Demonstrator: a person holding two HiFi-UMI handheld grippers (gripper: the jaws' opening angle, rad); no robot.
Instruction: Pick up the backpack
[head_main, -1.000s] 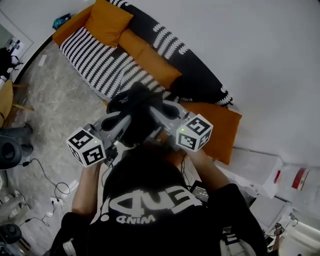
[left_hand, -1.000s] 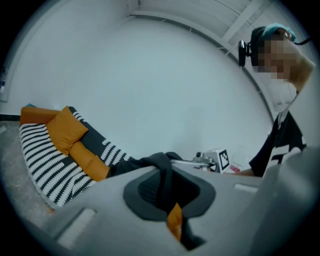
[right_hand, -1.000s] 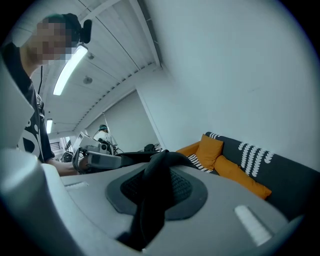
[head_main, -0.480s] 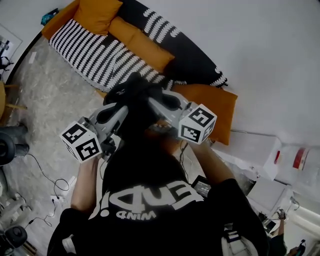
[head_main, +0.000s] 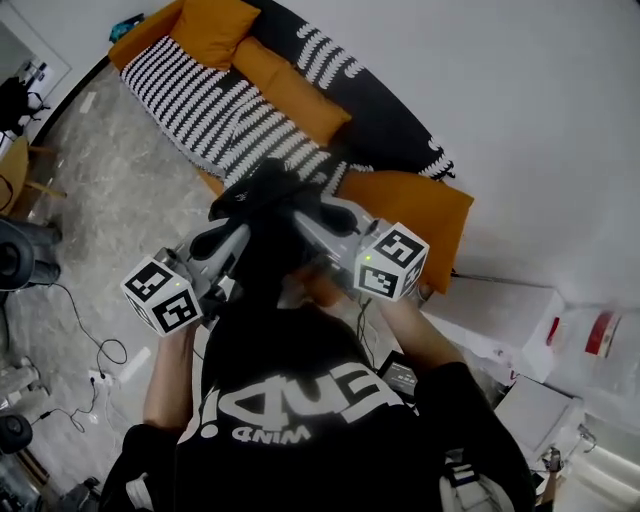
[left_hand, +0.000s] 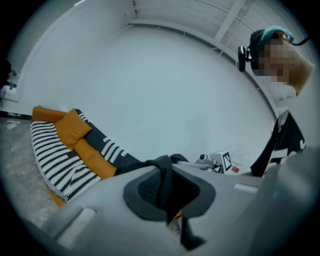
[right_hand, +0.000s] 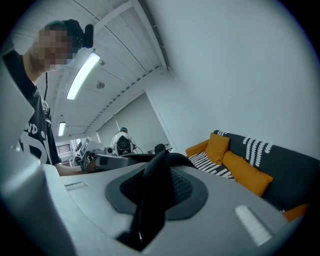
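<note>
The black backpack (head_main: 268, 205) hangs in the air in front of the person's chest, above the sofa's near edge. My left gripper (head_main: 228, 236) comes at it from the lower left and my right gripper (head_main: 312, 216) from the right. In the left gripper view a black strap (left_hand: 163, 181) runs through the left gripper (left_hand: 165, 192), whose jaws are shut on it. In the right gripper view a black strap (right_hand: 156, 180) is pinched in the same way by the right gripper (right_hand: 154, 197). The bag's body is mostly hidden behind the jaws.
A sofa (head_main: 215, 110) with a black-and-white striped cover and orange cushions (head_main: 290, 90) stands against the white wall. Another orange cushion (head_main: 415, 215) lies at its right end. Cables (head_main: 95, 350) trail on the stone floor at left. White boxes (head_main: 520, 320) sit at the right.
Both grippers have moved sideways together with the backpack between them, and the sofa and floor have shifted in the head view. Both grips on the straps look unchanged.
</note>
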